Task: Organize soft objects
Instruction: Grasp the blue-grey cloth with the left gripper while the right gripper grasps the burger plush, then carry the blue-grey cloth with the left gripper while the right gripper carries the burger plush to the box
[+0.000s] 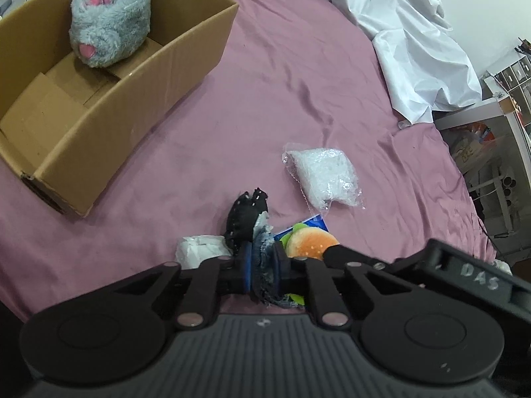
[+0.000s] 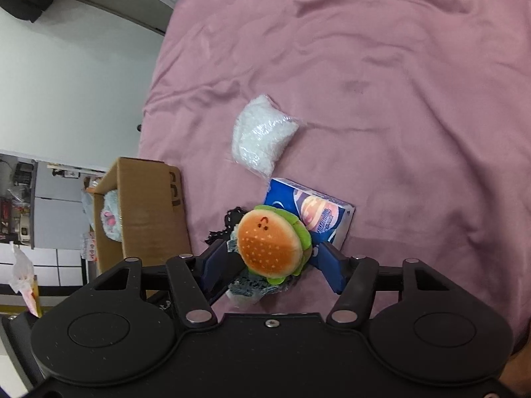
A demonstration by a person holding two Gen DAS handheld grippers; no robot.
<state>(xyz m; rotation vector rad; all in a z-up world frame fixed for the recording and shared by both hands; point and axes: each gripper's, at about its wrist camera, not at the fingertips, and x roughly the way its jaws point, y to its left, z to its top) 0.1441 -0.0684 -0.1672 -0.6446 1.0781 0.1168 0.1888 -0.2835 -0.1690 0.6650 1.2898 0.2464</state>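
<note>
Left wrist view: left gripper [image 1: 264, 267] low centre, jaws clamped tight on a frayed blue-grey denim scrap [image 1: 265, 258] squeezed between the blue pads. Black fabric piece [image 1: 245, 220] just above the gripper, touching the scrap. Crumpled white tissue [image 1: 202, 248] just left of the fingers. Burger plush [image 1: 310, 243] right of the scrap, partly hidden behind the right gripper's finger [image 1: 351, 253] entering from lower right. Clear bag of white filling [image 1: 327, 177] centre right, apart from the pile. Cardboard box [image 1: 186, 59] upper left, open-topped, on the pink bedsheet [image 1: 282, 83]. Grey plush [image 1: 111, 20] with pink paw pads inside the box, at its far end. White sheet [image 1: 398, 33] bunched at upper right.

Right wrist view: right gripper [image 2: 273, 258] low centre, jaws part open and straddling the burger plush [image 2: 270, 243]. Left pad at or very near the plush edge, right pad seems a little off it; firm contact cannot be told. Denim scrap [image 2: 252, 285] under the plush. Blue tissue pack [image 2: 312, 212] just above and right of the plush, partly under it. Filling bag [image 2: 262, 132] above that, centre. Box [image 2: 149, 212] at centre left, grey plush [image 2: 111, 219] visible through its opening. Black fabric [image 2: 229, 220] peeking out left of the burger.
</note>
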